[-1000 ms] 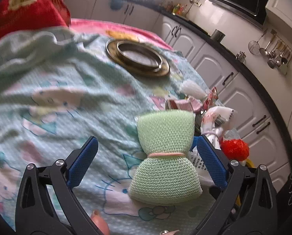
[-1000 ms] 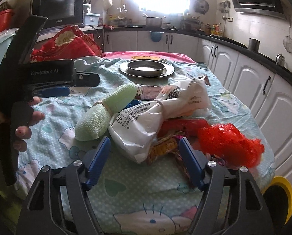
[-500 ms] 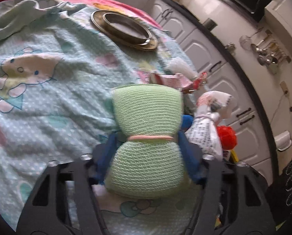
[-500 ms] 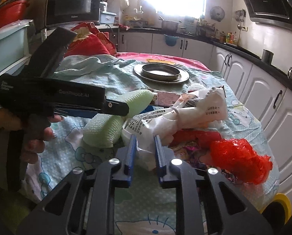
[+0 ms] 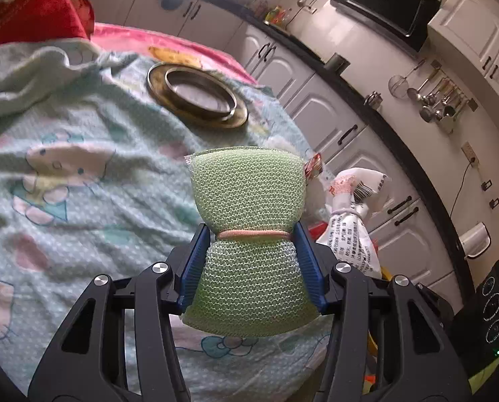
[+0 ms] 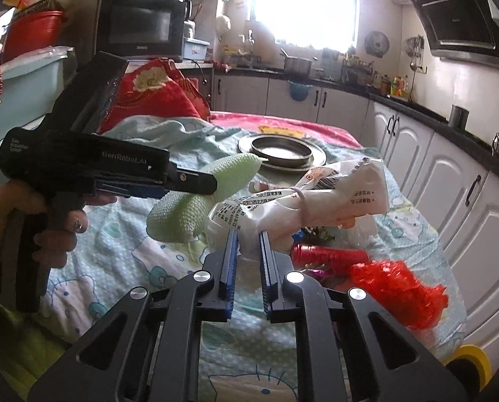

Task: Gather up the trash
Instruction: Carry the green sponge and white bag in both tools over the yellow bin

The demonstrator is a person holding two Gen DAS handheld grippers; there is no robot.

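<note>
L gripper point(image 5: 252, 234) is clamping the green mesh scrubber point(image 5: 249, 201) right at its waist, blue pads squeezing in just under the pink rubber band point(image 5: 253, 233). R gripper point(image 6: 248, 238) is pinching the lower end of the white printed bag point(image 6: 303, 197), jaws nearly together w/ a fold of plastic between them. Both pieces are looking lifted off the Hello Kitty cloth point(image 5: 65, 181), on the near side of the round metal tray point(image 6: 283, 150).

Risks from here, as I'm reading it: the scrubber is spongy, so it's bulging out above and below the pads; a quick swing could let it squirt out of the grip. The bag is being held by one thin fold only, and most of its length is hanging out past the jaws toward the R, tied off w/ an elastic. That weight could drag the fold free, or the plastic could tear.

Rest of the trash is sitting on the near-R side of the tray: red mesh wad point(image 6: 396, 298) close to the cloth's edge, red wrapper point(image 6: 326, 256) beside it. The dangling bag end could sweep those off the edge. Can't see a bin for certain.
</note>
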